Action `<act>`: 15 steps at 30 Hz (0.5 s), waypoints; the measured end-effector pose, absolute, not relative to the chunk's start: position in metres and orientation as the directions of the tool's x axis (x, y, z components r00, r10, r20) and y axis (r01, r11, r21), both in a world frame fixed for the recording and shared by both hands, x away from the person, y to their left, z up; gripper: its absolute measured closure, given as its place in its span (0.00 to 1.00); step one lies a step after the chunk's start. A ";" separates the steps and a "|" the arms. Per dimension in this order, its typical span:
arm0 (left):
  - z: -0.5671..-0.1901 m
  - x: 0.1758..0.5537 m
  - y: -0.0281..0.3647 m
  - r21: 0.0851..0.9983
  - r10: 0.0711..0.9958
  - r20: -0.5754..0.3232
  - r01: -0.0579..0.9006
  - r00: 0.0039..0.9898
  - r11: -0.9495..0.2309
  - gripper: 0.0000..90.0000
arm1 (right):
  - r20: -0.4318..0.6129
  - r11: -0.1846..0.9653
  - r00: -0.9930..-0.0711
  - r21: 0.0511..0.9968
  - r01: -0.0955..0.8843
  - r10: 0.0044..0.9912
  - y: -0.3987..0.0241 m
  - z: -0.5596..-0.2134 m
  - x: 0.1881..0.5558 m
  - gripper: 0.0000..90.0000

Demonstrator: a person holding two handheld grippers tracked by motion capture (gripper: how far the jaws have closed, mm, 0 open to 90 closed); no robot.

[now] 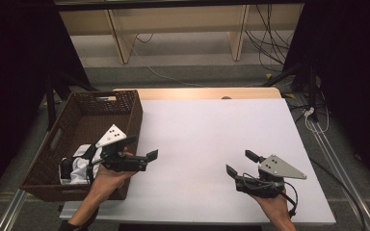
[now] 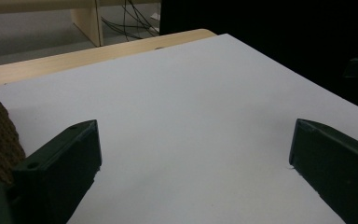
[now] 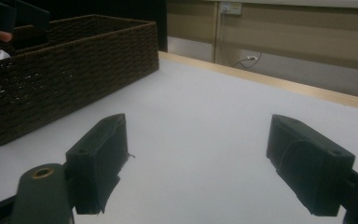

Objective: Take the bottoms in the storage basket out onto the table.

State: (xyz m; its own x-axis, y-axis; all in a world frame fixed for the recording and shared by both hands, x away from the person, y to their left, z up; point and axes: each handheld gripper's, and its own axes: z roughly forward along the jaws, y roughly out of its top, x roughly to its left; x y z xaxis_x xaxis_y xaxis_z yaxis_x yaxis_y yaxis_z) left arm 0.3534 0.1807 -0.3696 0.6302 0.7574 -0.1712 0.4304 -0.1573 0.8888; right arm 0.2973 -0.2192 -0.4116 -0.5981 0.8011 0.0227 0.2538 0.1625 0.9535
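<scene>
While both jaws of the left hand-held gripper are seen spread wide with nothing between them, the tool is held just beside the right wall of the basket, at its near end. The right hand-held gripper is likewise found with jaws parted and empty, well apart from the basket, over the bare white table.

A bundle of black and white cloth is noted inside the basket, in its near corner, touching the near wall. Its exact make-up cannot be told from the high view.

The step in hand is judged to be a reach into the basket for the cloth. It is advised that the left hand-held gripper be lifted clear of the woven rim before being carried across, since the wall stands between the jaws and the bundle. The jaws should be kept wide until a raised fold lies between them, then brought together on that fold alone, not on the weave. A grip low against the basket wall is considered liable to snag. The right hand-held gripper is best kept away from the basket until the cloth has been set on the table.
</scene>
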 end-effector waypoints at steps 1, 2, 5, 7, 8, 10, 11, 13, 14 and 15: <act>-0.367 0.356 0.181 0.888 0.762 -0.167 0.431 0.626 -0.160 0.02 | 0.023 0.163 -0.598 0.953 0.255 0.801 -0.219 -0.412 0.297 0.24; -0.367 0.356 0.181 0.888 0.762 -0.167 0.431 0.626 -0.160 0.02 | 0.023 0.163 -0.598 0.953 0.255 0.801 -0.219 -0.412 0.297 0.24; -0.359 0.367 0.179 0.877 0.761 -0.169 0.448 0.627 -0.175 0.03 | 0.026 0.162 -0.600 0.953 0.257 0.799 -0.219 -0.411 0.297 0.24; -0.356 0.373 0.178 0.862 0.758 -0.167 0.467 0.631 -0.199 0.03 | 0.025 0.162 -0.601 0.953 0.255 0.799 -0.219 -0.411 0.297 0.24; -0.356 0.373 0.178 0.862 0.758 -0.167 0.467 0.631 -0.199 0.03 | 0.025 0.162 -0.601 0.953 0.255 0.799 -0.219 -0.411 0.297 0.24; -0.351 0.382 0.177 0.848 0.769 -0.137 0.475 0.624 -0.235 0.03 | 0.030 0.158 -0.600 0.953 0.258 0.799 -0.220 -0.411 0.297 0.24; -0.349 0.386 0.178 0.835 0.771 -0.133 0.489 0.622 -0.250 0.03 | 0.030 0.157 -0.599 0.953 0.258 0.800 -0.220 -0.411 0.297 0.24; -0.346 0.395 0.180 0.815 0.791 -0.138 0.521 0.597 -0.252 0.03 | 0.029 0.159 -0.597 0.953 0.259 0.802 -0.220 -0.411 0.297 0.24; -0.346 0.395 0.180 0.815 0.791 -0.138 0.521 0.597 -0.252 0.03 | 0.029 0.159 -0.597 0.953 0.259 0.802 -0.220 -0.411 0.297 0.24; -0.343 0.402 0.182 0.812 0.793 -0.173 0.541 0.584 -0.221 0.05 | 0.028 0.162 -0.597 0.951 0.262 0.802 -0.221 -0.411 0.298 0.24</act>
